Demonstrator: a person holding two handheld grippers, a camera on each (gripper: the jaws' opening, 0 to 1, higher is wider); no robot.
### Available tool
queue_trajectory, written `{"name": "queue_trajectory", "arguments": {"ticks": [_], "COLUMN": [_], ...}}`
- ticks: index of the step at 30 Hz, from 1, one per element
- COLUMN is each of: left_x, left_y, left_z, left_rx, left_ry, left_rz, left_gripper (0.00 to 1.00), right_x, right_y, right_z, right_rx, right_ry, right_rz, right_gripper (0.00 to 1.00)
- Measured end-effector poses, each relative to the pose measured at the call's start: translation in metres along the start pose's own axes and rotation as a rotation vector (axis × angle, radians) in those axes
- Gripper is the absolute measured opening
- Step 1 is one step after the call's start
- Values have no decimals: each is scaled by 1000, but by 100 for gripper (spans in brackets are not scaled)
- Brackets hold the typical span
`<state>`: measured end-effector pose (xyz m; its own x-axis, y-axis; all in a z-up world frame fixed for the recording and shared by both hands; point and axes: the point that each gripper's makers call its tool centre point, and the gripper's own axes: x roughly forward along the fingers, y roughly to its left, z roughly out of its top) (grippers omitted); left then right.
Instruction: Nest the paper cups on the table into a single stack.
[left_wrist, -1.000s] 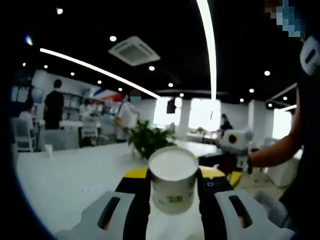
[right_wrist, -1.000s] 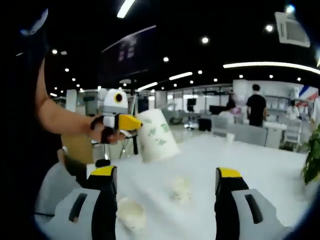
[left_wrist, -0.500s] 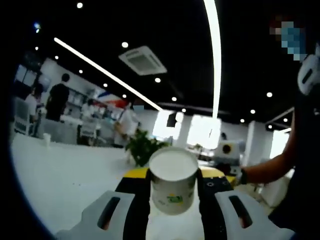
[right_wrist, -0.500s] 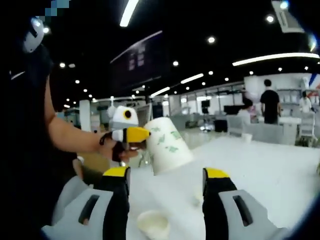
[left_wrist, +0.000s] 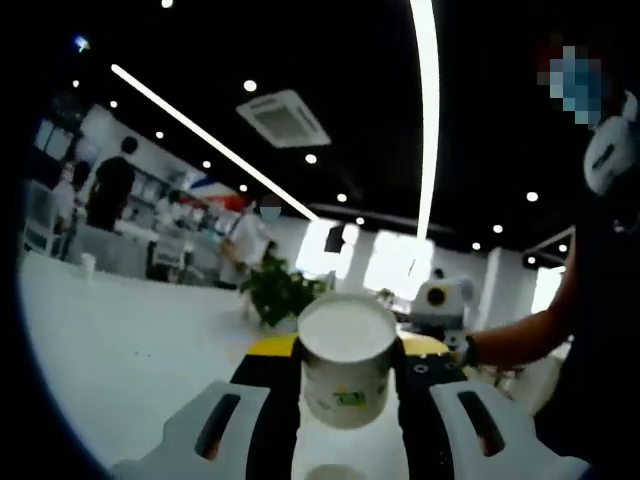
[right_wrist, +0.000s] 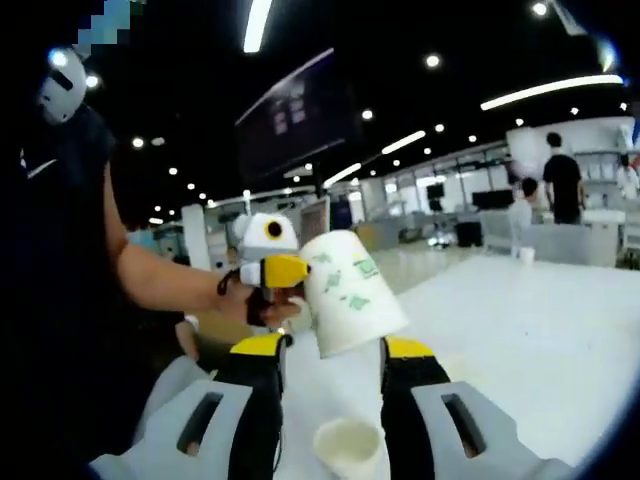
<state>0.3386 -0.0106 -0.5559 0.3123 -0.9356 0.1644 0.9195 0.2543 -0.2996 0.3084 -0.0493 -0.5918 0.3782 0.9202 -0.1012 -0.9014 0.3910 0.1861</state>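
Observation:
My left gripper is shut on a white paper cup with green print, held up off the white table. In the right gripper view that left gripper holds the cup tilted, its wide end just above my right gripper's yellow tips. My right gripper is open with its jaws drawn close together and nothing gripped between them. A second paper cup stands mouth up on the table, low between the right jaws. A cup rim also shows at the bottom edge. The right gripper sits off to the right.
The person's forearm and dark clothes fill the left side. Far out on the table stands a small cup. A green plant grows behind the table. Several people stand by desks in the background.
The right jaws have drawn much closer together. The left gripper with its cup has come nearer the right jaws. The table cup now lies between the right jaws.

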Motion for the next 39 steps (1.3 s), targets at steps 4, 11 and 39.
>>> {"name": "queue_trajectory", "arguments": {"ticks": [4,11,39], "left_x": [-7,-12,-16], "left_y": [-2,-7,-15], "left_z": [-6,-17,-20], "left_rx": [-18,0,103], "left_ry": [24,94,226], "left_rz": [-17,-50,-105], "left_gripper": [34,34,32], "right_x": [-1,-1,-1], "right_y": [2,5,35], "right_z": [4,14,37], "right_rx": [35,66,76], "right_ry": [-24,-51,22], "right_rz": [14,39,239], "right_gripper": [31,26,0]}}
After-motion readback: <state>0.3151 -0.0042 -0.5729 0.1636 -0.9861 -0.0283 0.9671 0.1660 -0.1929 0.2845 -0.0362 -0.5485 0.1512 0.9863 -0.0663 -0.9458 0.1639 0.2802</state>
